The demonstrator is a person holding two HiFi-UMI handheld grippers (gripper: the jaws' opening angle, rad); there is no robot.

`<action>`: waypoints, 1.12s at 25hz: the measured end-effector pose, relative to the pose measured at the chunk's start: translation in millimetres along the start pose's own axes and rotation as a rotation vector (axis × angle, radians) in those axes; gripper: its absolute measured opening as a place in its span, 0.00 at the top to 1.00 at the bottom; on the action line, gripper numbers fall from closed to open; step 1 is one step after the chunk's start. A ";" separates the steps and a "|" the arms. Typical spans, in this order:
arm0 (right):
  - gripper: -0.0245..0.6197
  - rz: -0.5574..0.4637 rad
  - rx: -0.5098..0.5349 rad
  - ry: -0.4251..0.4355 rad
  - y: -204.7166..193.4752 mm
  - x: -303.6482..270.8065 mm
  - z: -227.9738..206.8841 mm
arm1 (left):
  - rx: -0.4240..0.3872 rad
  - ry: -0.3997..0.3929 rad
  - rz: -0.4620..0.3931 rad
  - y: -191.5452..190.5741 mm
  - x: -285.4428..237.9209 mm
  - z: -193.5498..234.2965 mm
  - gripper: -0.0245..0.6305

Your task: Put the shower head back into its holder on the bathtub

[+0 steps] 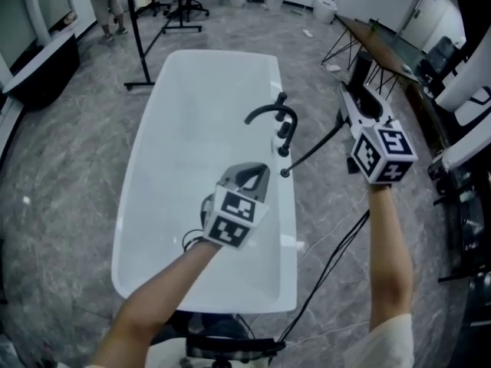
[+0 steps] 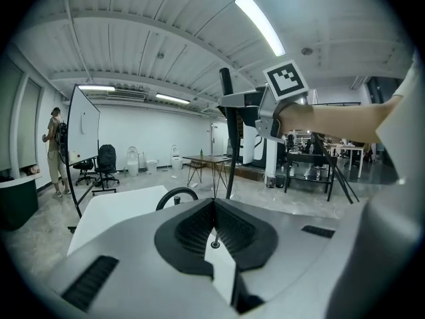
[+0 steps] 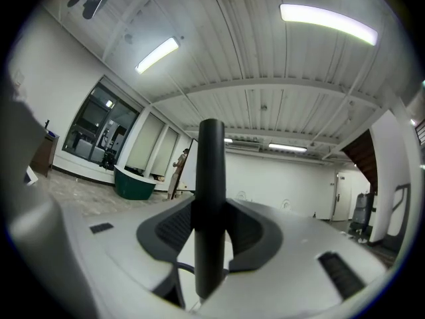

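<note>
Head view, left to right. A person [image 1: 103, 2] is standing at the far left edge of the room, near a black stand [image 1: 140, 44]. The white tub [image 1: 192, 113] is lying lengthwise at centre on the grey floor [image 1: 61, 228]. The left hand-held gripper [image 2: 214, 218] is hovering over the near half of the tub, close to its right rim; its jaws are meeting flush and are gripping nothing. Just beyond it, the black faucet [image 1: 268, 108] is arching over the right rim, with small black fittings [image 1: 285, 133] sitting on the rim beside it; which of them is the holder cannot be told. A black hose [image 1: 314, 150] is running from the rim up and rightward, out past the tub. The right hand-held gripper [image 3: 211, 224] is hanging outside the tub, right of the faucet and apart from the rim. Its jaws are pressing on both sides of the black shower head [image 3: 211, 158], which is standing upright between the ribbed pads and rising above them. The left gripper view is showing the same grip side-on, with the hose dropping below the right hand-held gripper. At far right a bench [image 1: 383, 44] on thin black legs is standing against the wall.
</note>
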State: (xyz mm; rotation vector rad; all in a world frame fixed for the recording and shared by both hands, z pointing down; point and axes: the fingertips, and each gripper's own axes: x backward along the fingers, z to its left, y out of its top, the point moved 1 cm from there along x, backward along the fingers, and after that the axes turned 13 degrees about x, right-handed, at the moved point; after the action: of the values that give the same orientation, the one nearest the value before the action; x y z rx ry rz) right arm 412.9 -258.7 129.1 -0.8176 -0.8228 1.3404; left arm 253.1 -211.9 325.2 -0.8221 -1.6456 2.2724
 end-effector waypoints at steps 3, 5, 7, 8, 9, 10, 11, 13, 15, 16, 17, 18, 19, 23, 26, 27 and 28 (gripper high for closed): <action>0.73 0.018 -0.030 0.007 -21.9 0.9 4.5 | 0.010 0.000 -0.002 -4.0 -8.2 -1.8 0.95; 0.73 0.031 -0.042 0.012 -35.6 -0.9 8.3 | 0.007 0.002 0.004 -6.2 -14.8 -2.1 0.95; 0.73 0.041 -0.048 0.018 -48.2 -2.3 12.2 | 0.013 0.007 0.004 -7.3 -22.1 -1.8 0.95; 0.73 0.046 -0.049 0.019 -54.5 -2.5 14.1 | 0.019 0.008 0.002 -8.0 -25.9 -1.6 0.95; 0.73 0.050 -0.051 0.018 -60.9 -2.6 15.6 | 0.023 0.008 -0.001 -8.6 -29.8 -1.6 0.95; 0.73 0.054 -0.054 0.016 -67.3 -2.9 16.8 | 0.025 0.007 -0.005 -9.1 -33.9 -1.4 0.95; 0.73 0.059 -0.057 0.013 -73.7 -3.7 17.7 | 0.023 0.007 -0.008 -9.8 -38.3 -0.7 0.95; 0.73 0.068 -0.064 0.011 -86.5 -5.9 20.2 | 0.024 0.012 -0.009 -12.1 -46.6 2.4 0.95; 0.73 0.076 -0.070 0.016 -98.1 -7.3 24.0 | 0.033 0.020 -0.006 -15.6 -53.5 6.3 0.95; 0.73 0.079 -0.074 0.016 -103.4 -7.7 25.6 | 0.035 0.025 -0.004 -17.6 -57.1 8.1 0.95; 0.73 0.080 -0.079 0.015 -108.9 -8.1 26.8 | 0.034 0.029 -0.002 -19.6 -61.1 9.8 0.95; 0.73 0.081 -0.086 0.014 -114.7 -8.7 27.9 | 0.034 0.032 -0.002 -21.2 -65.4 11.4 0.95; 0.73 0.082 -0.091 0.014 -120.4 -9.8 29.1 | 0.036 0.034 -0.004 -22.2 -69.9 13.4 0.95; 0.73 0.097 -0.091 0.025 -144.0 -13.6 40.3 | 0.067 0.038 -0.013 -27.5 -87.6 25.2 0.95; 0.73 0.108 -0.083 0.038 -164.5 -14.5 52.5 | 0.073 0.042 -0.014 -35.2 -101.5 34.6 0.95; 0.73 0.115 -0.082 0.044 -172.1 -15.2 56.5 | 0.072 0.042 -0.013 -37.2 -105.6 37.0 0.95; 0.73 0.122 -0.081 0.050 -180.0 -16.1 60.9 | 0.070 0.042 -0.011 -39.5 -109.2 39.1 0.95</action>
State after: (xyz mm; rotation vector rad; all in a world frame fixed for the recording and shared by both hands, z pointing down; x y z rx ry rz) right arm 445.9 -283.4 315.3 -0.9740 -0.8021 1.3952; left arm 315.3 -282.0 404.2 -0.8366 -1.5397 2.2751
